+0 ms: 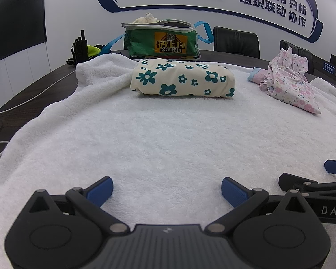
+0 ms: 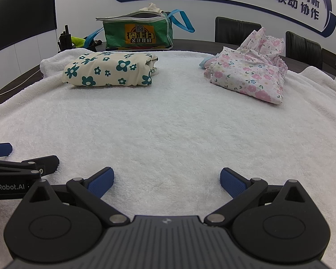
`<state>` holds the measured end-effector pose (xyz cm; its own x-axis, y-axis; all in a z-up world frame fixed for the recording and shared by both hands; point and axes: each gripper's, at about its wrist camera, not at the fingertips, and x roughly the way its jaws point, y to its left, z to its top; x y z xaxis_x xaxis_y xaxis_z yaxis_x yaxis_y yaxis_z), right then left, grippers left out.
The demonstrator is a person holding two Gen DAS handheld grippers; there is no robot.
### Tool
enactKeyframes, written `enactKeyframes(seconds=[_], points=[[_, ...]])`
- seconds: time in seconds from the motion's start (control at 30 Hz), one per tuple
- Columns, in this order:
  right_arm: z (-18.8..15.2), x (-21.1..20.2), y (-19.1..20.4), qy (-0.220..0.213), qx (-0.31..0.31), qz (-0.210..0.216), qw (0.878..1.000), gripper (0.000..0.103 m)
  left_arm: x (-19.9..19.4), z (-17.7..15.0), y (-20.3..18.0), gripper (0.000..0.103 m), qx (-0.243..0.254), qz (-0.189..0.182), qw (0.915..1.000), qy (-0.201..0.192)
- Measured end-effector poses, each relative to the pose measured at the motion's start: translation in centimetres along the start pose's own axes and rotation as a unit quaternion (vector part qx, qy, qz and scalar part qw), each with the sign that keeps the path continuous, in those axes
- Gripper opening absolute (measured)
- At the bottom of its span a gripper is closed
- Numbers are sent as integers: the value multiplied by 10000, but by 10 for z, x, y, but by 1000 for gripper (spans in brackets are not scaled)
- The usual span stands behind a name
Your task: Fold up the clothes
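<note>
White towel [image 1: 168, 134] spread over the dark bench [image 1: 33, 83]; all places taken from the towel. Left claw [image 1: 167, 189] low over its near edge, blue fingers spread wide, gripping nothing. Right claw [image 2: 165, 180] just beside it over the same near edge, likewise released and empty. Cream garment with teal flowers [image 1: 182, 78] lies folded in a neat block on the towel's far left part. Pink floral garment [image 2: 248, 71] sits crumpled on the far right part, well apart from the folded one. Green bag [image 1: 162, 42] stands on the bench just beyond the towel's far edge.
</note>
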<state>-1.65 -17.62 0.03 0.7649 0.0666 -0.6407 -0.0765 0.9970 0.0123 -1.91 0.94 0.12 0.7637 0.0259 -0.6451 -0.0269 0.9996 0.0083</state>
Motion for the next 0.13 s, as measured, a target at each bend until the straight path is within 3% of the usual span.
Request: enactKeyframes(seconds=[0.13], points=[[0, 0, 0, 0, -1, 1, 10000, 102, 0, 0, 0, 103, 2, 0, 10000, 0]])
